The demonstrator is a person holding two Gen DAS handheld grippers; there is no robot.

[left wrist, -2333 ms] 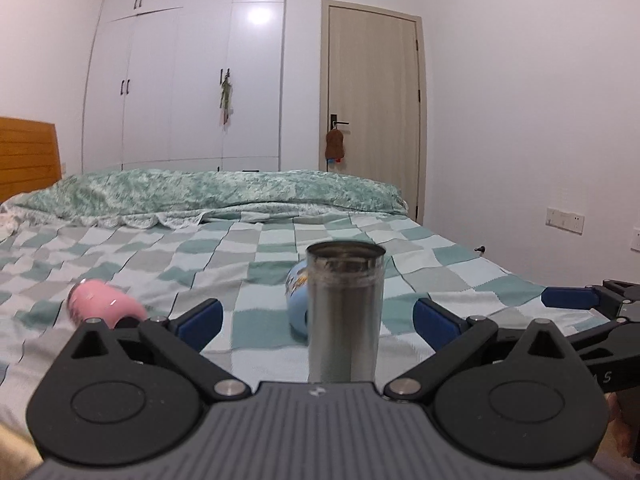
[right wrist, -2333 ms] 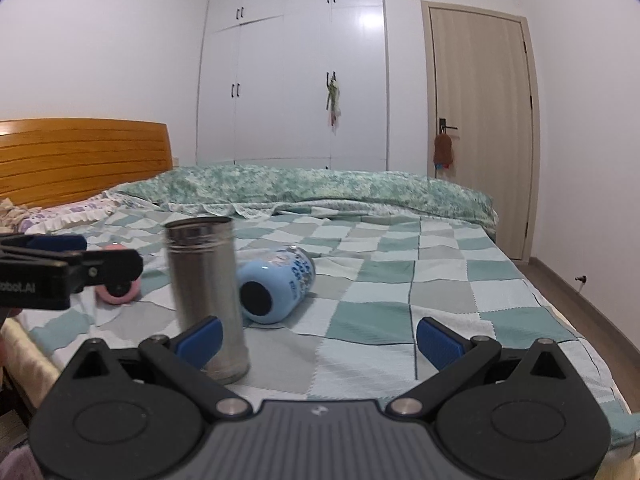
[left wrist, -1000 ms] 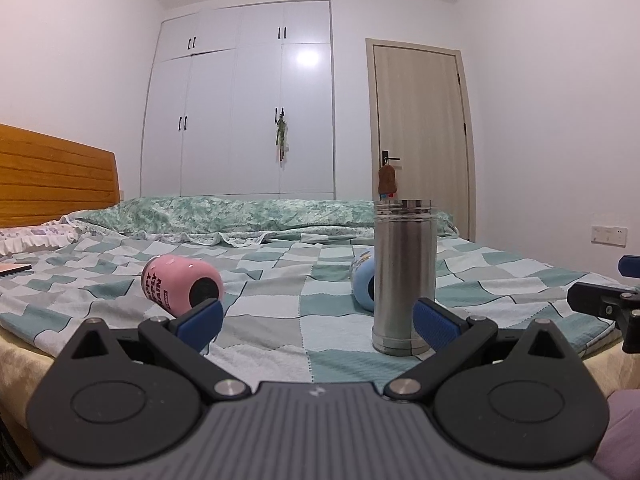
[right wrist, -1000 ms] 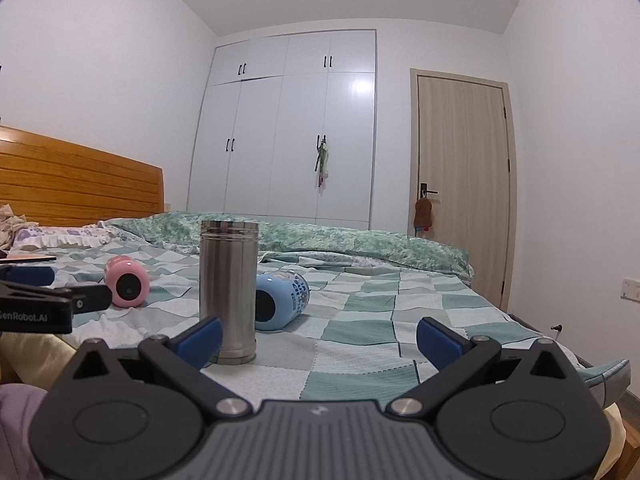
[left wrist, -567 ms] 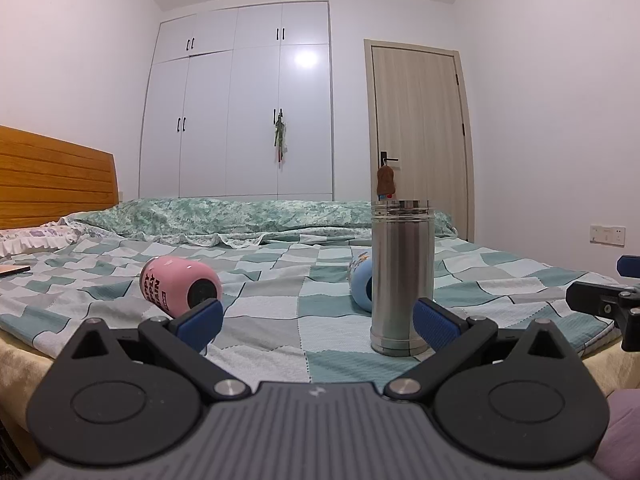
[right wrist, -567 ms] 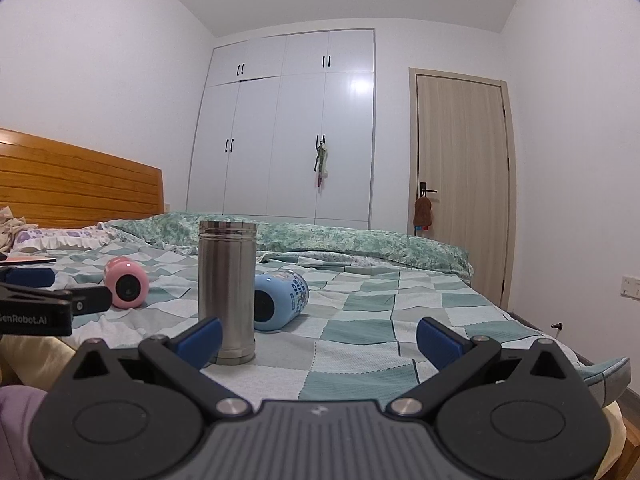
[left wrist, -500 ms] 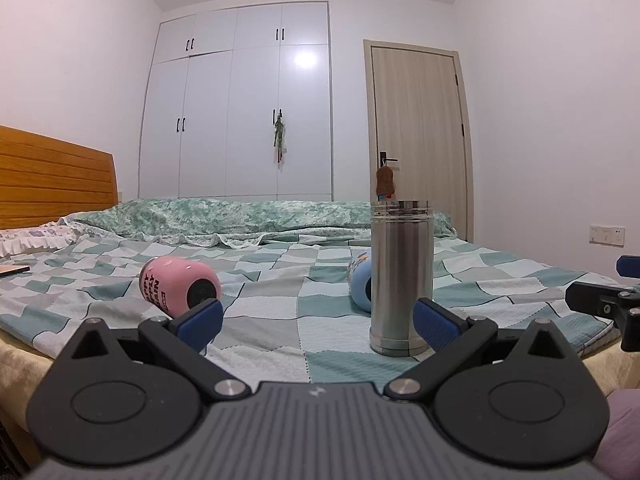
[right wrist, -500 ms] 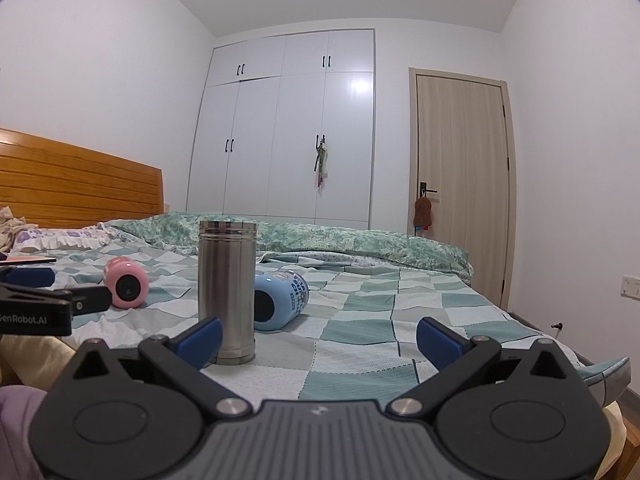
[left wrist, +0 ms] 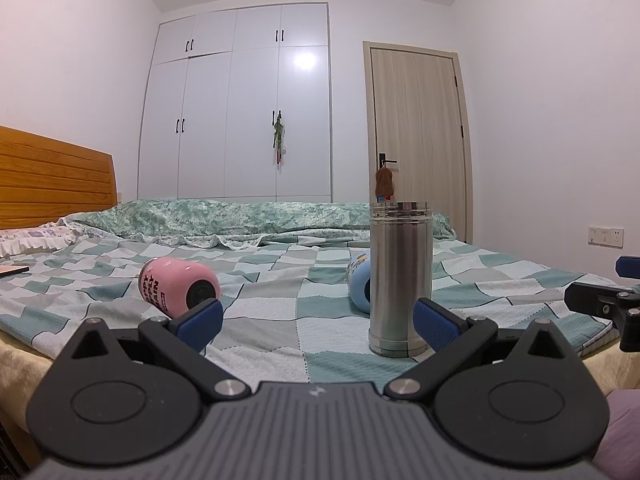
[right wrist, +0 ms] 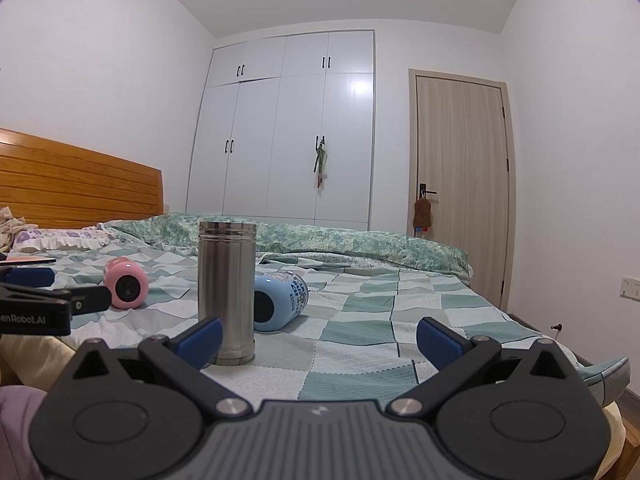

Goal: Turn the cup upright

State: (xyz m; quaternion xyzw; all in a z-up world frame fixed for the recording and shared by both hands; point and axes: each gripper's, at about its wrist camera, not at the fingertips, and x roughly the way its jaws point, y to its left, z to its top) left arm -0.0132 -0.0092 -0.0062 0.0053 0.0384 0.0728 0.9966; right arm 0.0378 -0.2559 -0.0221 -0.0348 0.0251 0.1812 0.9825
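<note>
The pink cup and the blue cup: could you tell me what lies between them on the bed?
Only bare checkered blanket shows between pink cup and blue cup, in the left wrist view.

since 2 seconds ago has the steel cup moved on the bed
No. The steel cup stands upright just in front of the blue cup on the checked blanket, as before; only the camera views shifted.

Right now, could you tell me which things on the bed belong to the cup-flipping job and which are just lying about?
Job:
steel cup, already upright
pink cup, on its side
blue cup, on its side
left tongs and right tongs, both open

Lying about:
green quilt
pillow
</note>
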